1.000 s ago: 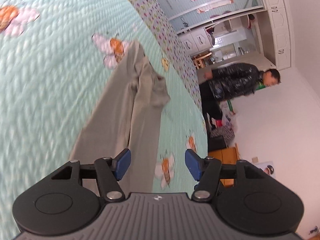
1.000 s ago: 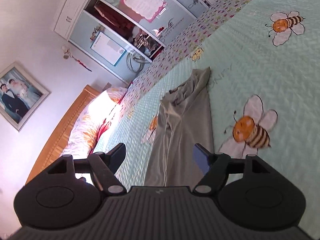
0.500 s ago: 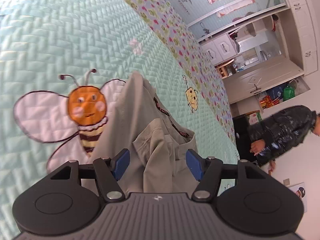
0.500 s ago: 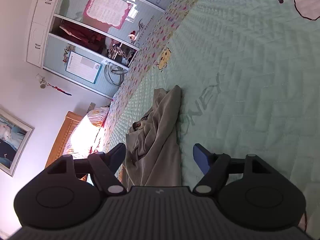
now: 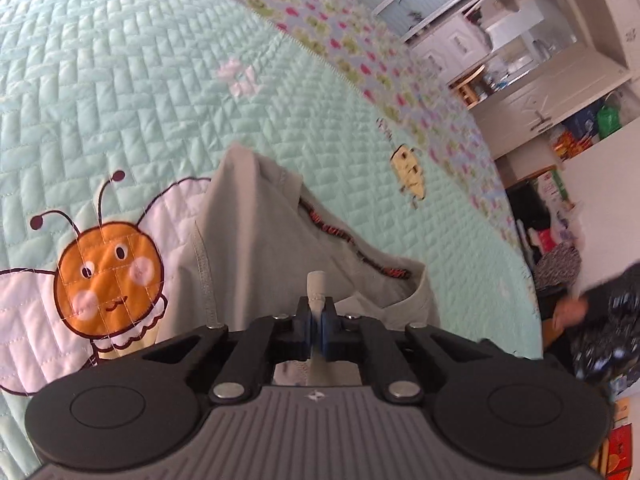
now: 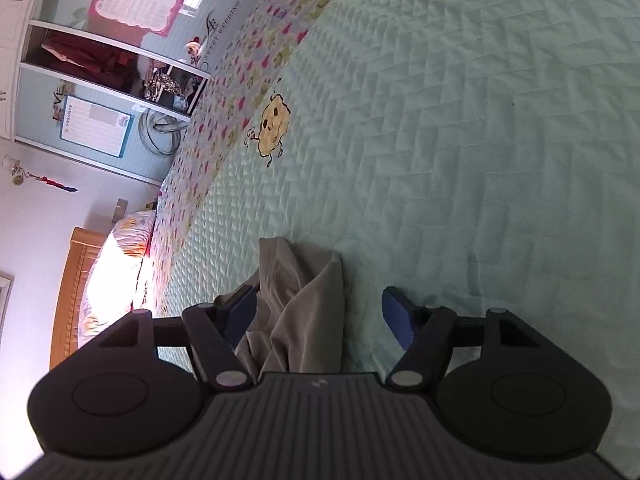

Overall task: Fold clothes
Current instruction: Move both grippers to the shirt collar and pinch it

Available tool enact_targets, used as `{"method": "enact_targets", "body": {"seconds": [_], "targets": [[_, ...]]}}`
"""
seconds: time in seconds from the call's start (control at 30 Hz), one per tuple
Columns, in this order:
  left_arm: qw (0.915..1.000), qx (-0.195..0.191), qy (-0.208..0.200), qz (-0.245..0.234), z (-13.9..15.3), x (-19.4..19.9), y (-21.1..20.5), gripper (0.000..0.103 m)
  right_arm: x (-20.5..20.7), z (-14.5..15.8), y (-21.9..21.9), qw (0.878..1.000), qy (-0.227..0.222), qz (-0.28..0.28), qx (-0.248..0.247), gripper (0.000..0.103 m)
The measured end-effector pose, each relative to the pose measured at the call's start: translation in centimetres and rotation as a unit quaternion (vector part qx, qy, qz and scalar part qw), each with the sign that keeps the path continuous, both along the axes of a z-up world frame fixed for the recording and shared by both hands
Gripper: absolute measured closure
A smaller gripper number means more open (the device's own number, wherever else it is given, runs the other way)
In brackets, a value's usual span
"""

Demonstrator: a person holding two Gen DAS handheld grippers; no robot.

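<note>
Grey-beige trousers (image 5: 256, 248) lie lengthwise on a mint quilted bedspread (image 5: 120, 80), their waistband with red lettering at the far end. My left gripper (image 5: 316, 320) is shut on a pinched fold of the trouser fabric, which sticks up between the blue pads. In the right wrist view the same trousers (image 6: 304, 304) bunch up between the fingers of my right gripper (image 6: 320, 316). Its jaws are closing, and the blue pads still stand apart from the cloth.
An orange bee patch (image 5: 108, 276) lies left of the trousers. A flowered border strip (image 5: 360, 52) marks the bed's far edge. A person in a dark jacket (image 5: 592, 320) is beside the bed at the right. A wooden headboard and pillow (image 6: 112, 272) are at the left.
Both grippers moved along the trousers to the waistband end and came lower. The left jaws went from open to shut on a fold of cloth. The right jaws narrowed a little.
</note>
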State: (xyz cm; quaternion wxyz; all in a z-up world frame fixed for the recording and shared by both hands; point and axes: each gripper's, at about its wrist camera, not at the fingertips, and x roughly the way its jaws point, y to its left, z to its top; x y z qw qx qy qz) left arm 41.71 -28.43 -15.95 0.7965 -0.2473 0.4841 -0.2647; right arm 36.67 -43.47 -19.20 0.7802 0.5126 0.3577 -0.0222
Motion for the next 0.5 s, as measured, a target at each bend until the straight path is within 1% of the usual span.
{"method": "enact_targets", "body": {"seconds": [0.03, 0.07, 0.13, 0.27, 0.33, 0.37, 0.4, 0.47, 0.5], "targets": [[0.9999, -0.013, -0.006, 0.004, 0.5, -0.4, 0.4, 0.100, 0.6, 0.0, 0.0, 1.000, 0.009, 0.008, 0.000, 0.045], [0.9997, -0.023, -0.011, 0.007, 1.0, -0.8, 0.7, 0.100, 1.2, -0.1, 0.0, 1.000, 0.018, 0.016, 0.001, 0.050], [0.9988, -0.042, -0.020, 0.013, 1.8, -1.5, 1.2, 0.101, 2.1, -0.1, 0.2, 0.999, 0.031, 0.032, -0.001, 0.054], [0.9954, -0.089, -0.013, 0.032, 2.6, -2.7, 2.3, 0.101, 3.3, -0.6, 0.1, 0.997, 0.056, 0.033, 0.029, 0.055], [0.9924, -0.118, -0.018, 0.029, 3.2, -3.3, 2.5, 0.101, 3.7, -0.9, -0.1, 0.996, 0.067, 0.035, 0.048, 0.055], [0.9913, -0.127, -0.025, 0.027, 3.6, -3.6, 2.5, 0.101, 4.1, -1.0, -0.2, 0.995, 0.073, 0.039, 0.054, 0.055], [0.9902, -0.133, -0.033, 0.024, 4.1, -4.0, 2.5, 0.101, 4.4, -1.1, -0.3, 0.994, 0.079, 0.045, 0.057, 0.055], [0.9904, -0.130, -0.043, 0.019, 4.4, -4.4, 2.4, 0.101, 5.1, -0.9, -0.3, 0.992, 0.093, 0.062, 0.054, 0.056], [0.9907, -0.128, -0.044, 0.018, 4.3, -4.4, 2.3, 0.101, 5.4, -0.7, -0.1, 0.991, 0.100, 0.072, 0.045, 0.059]]}}
